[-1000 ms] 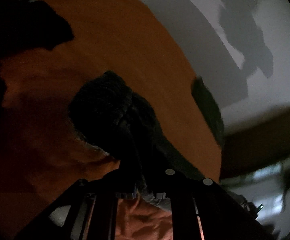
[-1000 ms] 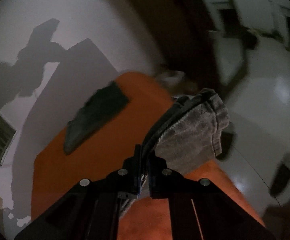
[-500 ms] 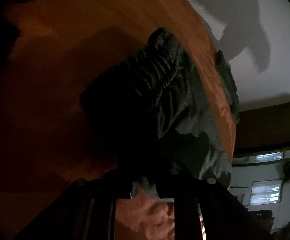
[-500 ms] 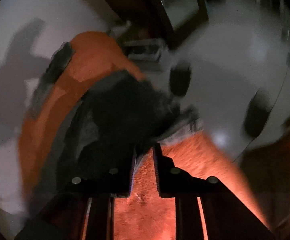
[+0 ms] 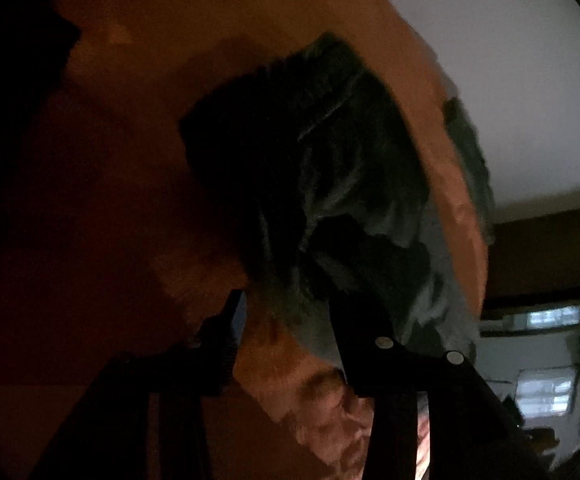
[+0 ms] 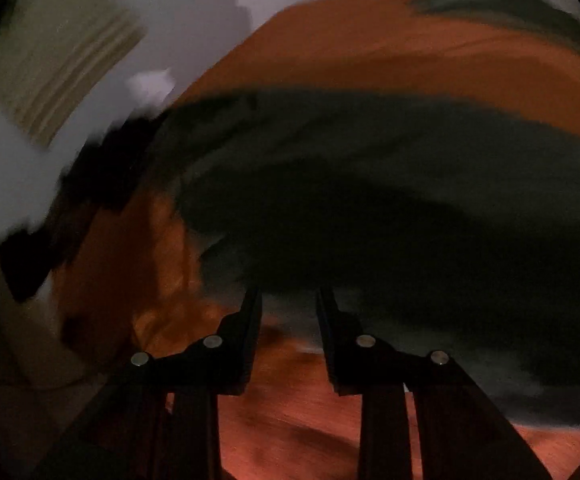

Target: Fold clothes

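In the left wrist view the garment (image 5: pixel 322 168) lies on the cover (image 5: pixel 129 160) just ahead of the fingers (image 5: pixel 229 320), its near edge between them; a second cloth (image 5: pixel 468 152) lies beyond it to the right, at the cover's edge. In the right wrist view the garment (image 6: pixel 370 200) lies ahead of and right of the fingers (image 6: pixel 249 320); the cover (image 6: pixel 310 420) lies between and under them.
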Motion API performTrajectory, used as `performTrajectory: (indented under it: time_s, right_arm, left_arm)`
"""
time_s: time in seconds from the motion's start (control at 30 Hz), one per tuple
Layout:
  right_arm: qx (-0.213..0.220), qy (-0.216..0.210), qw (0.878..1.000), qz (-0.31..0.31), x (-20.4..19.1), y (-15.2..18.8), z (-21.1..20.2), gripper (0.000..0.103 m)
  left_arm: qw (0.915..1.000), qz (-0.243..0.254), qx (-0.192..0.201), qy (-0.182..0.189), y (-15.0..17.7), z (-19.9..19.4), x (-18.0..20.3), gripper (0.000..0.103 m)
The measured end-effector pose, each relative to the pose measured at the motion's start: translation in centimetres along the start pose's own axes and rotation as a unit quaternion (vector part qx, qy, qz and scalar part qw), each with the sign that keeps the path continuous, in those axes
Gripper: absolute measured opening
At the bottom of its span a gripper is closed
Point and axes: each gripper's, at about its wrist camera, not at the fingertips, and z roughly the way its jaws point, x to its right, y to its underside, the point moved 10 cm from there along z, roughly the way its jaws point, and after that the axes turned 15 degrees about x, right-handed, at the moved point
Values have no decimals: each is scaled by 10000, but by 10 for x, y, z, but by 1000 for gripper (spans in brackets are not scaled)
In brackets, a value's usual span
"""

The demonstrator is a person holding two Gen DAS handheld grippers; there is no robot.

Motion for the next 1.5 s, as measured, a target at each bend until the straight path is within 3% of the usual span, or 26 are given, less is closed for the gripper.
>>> performTrajectory:
  time_s: [0.07, 0.13, 0.3, 0.37, 0.4, 0.43, 0.47, 0.57, 0.7, 0.77, 0.8, 0.83, 0.9, 0.93, 1.03, 1.07, 1.13, 1.17, 1.27, 1.4, 1.5]
  right_arm:
    - [-443, -510, 9976, -149, -35, 17, 46, 27]
    - [-689, -697, 9951, 121, -51, 35, 66, 27]
    - [-607, -644, 9840, 1546, -39, 44, 85, 39]
    - [-533, -726, 9844, 1510, -42, 39, 89, 39]
    - [-494, -771, 9855, 1427, -45, 36, 91, 37]
    - [-432, -782, 9874, 1305, -47, 33, 90, 12]
    - [-338, -739, 9900, 1151, -48, 30, 86, 7]
    - [-18, -616, 9950, 780, -49, 13, 60, 6]
    - [266, -464, 9971, 537, -41, -5, 23, 0]
    - [-173, 79, 9959, 888, -2, 23, 38, 0]
    - [-343, 166, 9919, 1208, 13, 36, 42, 0]
    - [-475, 139, 9860, 1594, 24, 48, 44, 0]
    - [-277, -134, 9812, 1904, 25, 47, 34, 0]
    - [-177, -292, 9831, 1798, 18, 42, 28, 1]
    - [-67, -542, 9916, 1175, -3, 31, 16, 6]
    - [-87, -600, 9921, 1096, -6, 29, 16, 11]
    - [-163, -743, 9912, 1082, -11, 27, 18, 30]
    - [-181, -813, 9903, 1111, -14, 27, 21, 31]
    - [-213, -912, 9900, 1054, -27, 27, 40, 31]
    - [-232, -981, 9903, 962, -25, 17, 40, 31]
    - [-226, -946, 9910, 921, -26, 15, 38, 31]
  left_arm:
    - [9998, -196, 10, -40, -2, 10, -4, 45]
    - [9994, -312, 26, -145, -5, 19, -4, 45]
    - [9992, -235, 195, -267, -10, 22, 4, 44]
    - [9991, -185, 232, -317, -11, 22, 5, 44]
    - [9989, -194, 247, -333, -12, 22, 5, 40]
    - [9987, -200, 296, -361, -15, 21, 4, 32]
    - [9985, -221, 370, -352, -18, 18, 5, 20]
    - [9974, -403, 570, -192, -29, 5, 14, 13]
    - [9982, -6, 583, -134, -33, -4, 19, 13]
    - [9990, 117, 385, -198, -23, 11, -5, 15]
    - [9995, -89, 292, -30, -19, 15, -15, 17]
    - [9986, -402, 255, 212, -17, 14, -22, 18]
    - [9948, -829, 241, 548, -18, 0, -28, 22]
    - [9949, -788, 345, 525, -22, -12, -30, 22]
    - [9963, -481, 611, 354, -36, -42, -35, 36]
    - [9965, -414, 652, 332, -41, -48, -35, 41]
    - [9967, -361, 664, 286, -49, -51, -34, 52]
    - [9970, -356, 643, 260, -52, -50, -33, 55]
    - [9984, -345, 396, 186, -56, -36, -30, 56]
    - [9978, -23, 315, -583, -58, -7, -28, 55]
    - [9952, -246, 580, -745, -60, -7, -23, 34]
